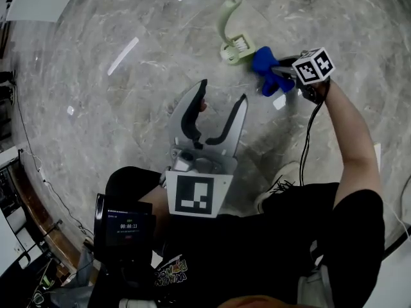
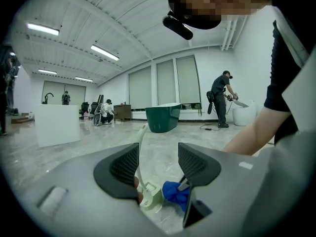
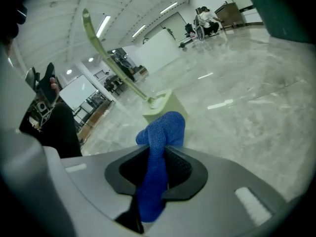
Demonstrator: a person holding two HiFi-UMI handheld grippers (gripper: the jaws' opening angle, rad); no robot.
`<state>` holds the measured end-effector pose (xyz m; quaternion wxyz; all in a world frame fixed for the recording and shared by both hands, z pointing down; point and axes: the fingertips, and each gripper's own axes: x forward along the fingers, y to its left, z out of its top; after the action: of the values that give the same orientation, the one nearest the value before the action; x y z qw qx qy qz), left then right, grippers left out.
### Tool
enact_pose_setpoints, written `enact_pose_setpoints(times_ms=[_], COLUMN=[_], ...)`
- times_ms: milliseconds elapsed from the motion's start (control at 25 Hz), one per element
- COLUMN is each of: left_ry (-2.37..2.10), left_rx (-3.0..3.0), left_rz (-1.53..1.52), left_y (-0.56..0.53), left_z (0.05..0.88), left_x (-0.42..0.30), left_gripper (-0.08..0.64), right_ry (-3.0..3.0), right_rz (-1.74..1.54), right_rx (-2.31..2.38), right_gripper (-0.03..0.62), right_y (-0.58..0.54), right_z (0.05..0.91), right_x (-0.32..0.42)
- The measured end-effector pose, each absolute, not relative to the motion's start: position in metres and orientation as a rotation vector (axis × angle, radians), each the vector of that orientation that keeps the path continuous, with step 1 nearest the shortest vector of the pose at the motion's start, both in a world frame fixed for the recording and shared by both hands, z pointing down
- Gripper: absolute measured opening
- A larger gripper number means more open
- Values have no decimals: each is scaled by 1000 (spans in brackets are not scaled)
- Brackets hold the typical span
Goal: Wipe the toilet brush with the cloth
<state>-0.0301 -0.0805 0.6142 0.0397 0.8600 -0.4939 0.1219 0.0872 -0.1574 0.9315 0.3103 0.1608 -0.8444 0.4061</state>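
The pale green toilet brush [image 1: 236, 49] stands on the marble floor, its curved handle [image 3: 111, 58] rising from a blocky foot [image 3: 163, 106]. My right gripper [image 1: 277, 73] is shut on a blue cloth [image 1: 265, 68], which bulges out past the jaws [image 3: 160, 137]. The cloth hangs right beside the brush's foot; I cannot tell whether they touch. My left gripper [image 1: 215, 115] is held nearer my body, open, with nothing between its fingers. In the left gripper view the brush [image 2: 149, 192] and the cloth [image 2: 174, 191] show on the floor beyond the jaws.
My shoe [image 1: 286, 175] is on the floor near the right arm's dangling cable. Across the hall stand a green bathtub [image 2: 163, 117] and a white counter [image 2: 57, 125]. A person [image 2: 220, 100] works by a white fixture; others are farther back.
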Motion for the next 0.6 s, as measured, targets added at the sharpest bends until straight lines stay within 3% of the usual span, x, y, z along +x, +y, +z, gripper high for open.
enact_pose_setpoints(times_ms=[240,600], left_ry=[-1513,-1548], left_rx=[2622,2562], left_rz=[366,392], left_y=[-71,-60], left_z=[607,617], left_x=[-35,-45], left_gripper=[252,250], right_ry=[-2168,-2311], right_rz=[742,536], right_rx=[767,696], right_gripper=[84,86], right_y=[-239,-309], right_z=[915,876], right_x=[121,7])
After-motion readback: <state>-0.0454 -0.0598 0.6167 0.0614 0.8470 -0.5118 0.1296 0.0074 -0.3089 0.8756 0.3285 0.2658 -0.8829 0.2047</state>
